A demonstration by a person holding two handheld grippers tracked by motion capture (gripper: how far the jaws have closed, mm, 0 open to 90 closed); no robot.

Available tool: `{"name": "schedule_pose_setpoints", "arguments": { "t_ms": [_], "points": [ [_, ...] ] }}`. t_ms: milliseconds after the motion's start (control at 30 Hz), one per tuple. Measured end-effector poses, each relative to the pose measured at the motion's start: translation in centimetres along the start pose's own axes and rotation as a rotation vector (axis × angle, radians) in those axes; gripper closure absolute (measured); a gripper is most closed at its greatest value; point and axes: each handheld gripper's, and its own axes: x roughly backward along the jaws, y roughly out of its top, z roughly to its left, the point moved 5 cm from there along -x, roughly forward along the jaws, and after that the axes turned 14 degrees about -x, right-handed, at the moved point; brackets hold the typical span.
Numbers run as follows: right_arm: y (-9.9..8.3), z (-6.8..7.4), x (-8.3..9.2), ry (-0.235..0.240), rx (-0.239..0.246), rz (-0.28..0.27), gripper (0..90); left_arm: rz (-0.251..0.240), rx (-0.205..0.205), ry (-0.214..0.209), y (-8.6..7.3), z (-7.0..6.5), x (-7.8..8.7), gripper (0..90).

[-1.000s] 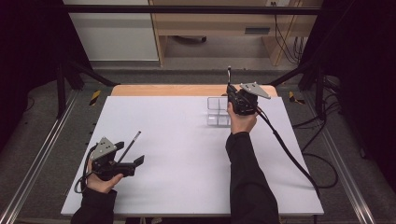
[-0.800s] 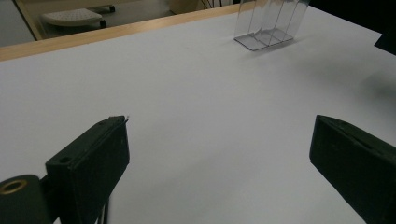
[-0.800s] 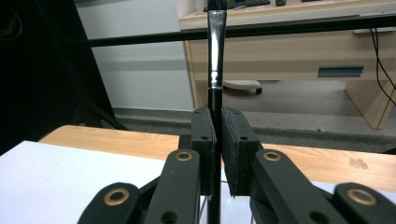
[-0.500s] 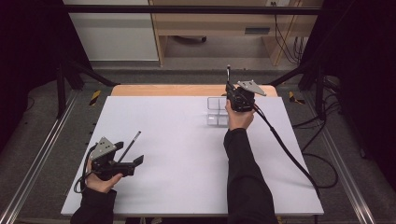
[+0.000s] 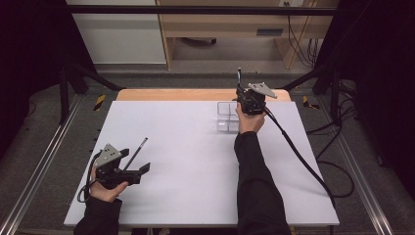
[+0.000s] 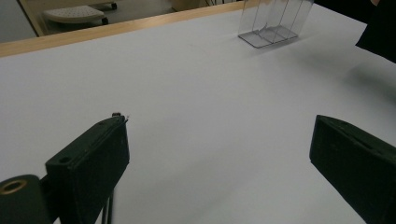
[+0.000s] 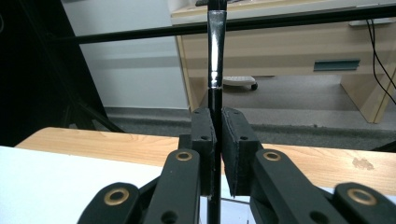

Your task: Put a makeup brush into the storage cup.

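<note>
My right gripper [image 5: 243, 98] is shut on a thin black brush [image 5: 239, 77] with a silver ferrule and holds it upright over a clear divided box [image 5: 225, 119] at the table's far side. In the right gripper view the jaws [image 7: 217, 140] clamp the brush handle [image 7: 215, 51], which runs up out of the frame. My left gripper [image 5: 138, 164] rests open near the table's front left, and a second thin black brush [image 5: 136, 152] lies on the table beside it. In the left gripper view the jaws [image 6: 224, 158] stand wide apart with bare table between them, and the clear box [image 6: 273, 21] is far off.
The white table top [image 5: 186, 161] has a wooden strip [image 5: 166, 94] along its far edge. The right gripper's black cable [image 5: 303, 164] trails across the table's right side. Black frame rails and a wooden desk [image 5: 230, 29] stand beyond the table.
The right gripper with its brush has shifted slightly up and away over the clear box. The left gripper has not moved.
</note>
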Motion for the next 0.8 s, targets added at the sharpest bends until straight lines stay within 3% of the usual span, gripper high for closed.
{"name": "schedule_pose_setpoints", "arguments": {
  "t_ms": [333,800],
  "points": [
    [-0.7,0.0,-0.7,0.004,-0.001,0.012,84.4,-0.001,-0.001,0.0,0.0,0.0,0.0,4.1],
    [-2.8,0.2,-1.5,-0.013,0.025,0.071,84.4,-0.003,-0.002,-0.001,0.1,0.0,0.1,4.1]
  ]
}}
